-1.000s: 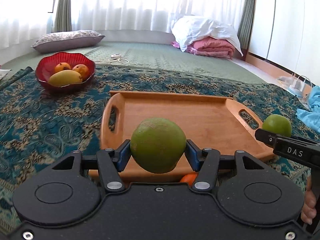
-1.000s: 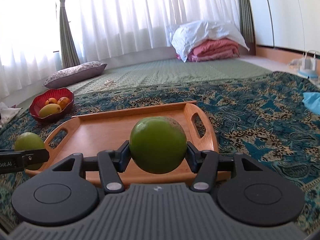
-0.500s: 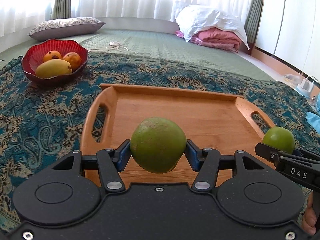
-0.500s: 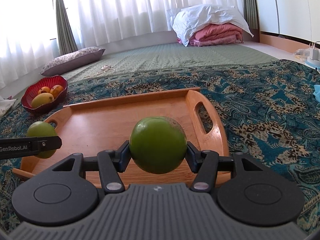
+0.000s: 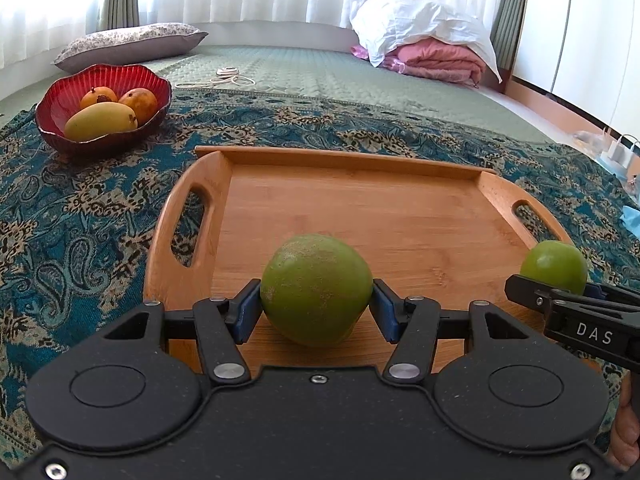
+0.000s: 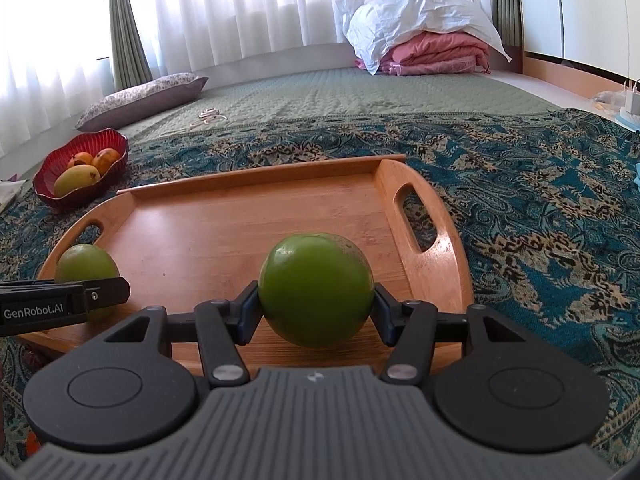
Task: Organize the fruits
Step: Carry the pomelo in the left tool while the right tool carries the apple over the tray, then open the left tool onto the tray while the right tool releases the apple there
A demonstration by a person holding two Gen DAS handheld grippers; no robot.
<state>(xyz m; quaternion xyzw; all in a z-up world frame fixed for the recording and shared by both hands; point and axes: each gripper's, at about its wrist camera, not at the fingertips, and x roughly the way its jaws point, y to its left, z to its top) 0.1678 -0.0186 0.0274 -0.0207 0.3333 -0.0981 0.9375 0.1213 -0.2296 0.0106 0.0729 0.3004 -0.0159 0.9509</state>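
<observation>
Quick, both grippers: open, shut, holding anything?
Left gripper: shut on a dull green fruit.
Right gripper: shut on a glossy green fruit.

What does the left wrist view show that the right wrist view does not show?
Only the left wrist view: a hand at the lower right edge, and "DAS" on the right gripper.

Only the right wrist view: "GenRobot.AI" on the left gripper.

Both: the wooden tray, the red bowl with a mango, and two green fruits, one in each gripper.

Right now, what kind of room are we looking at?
Probably a bedroom or a living room at home: a floor pillow, folded bedding stacked by curtained windows, and a patterned blanket spread under a wooden tray.
</observation>
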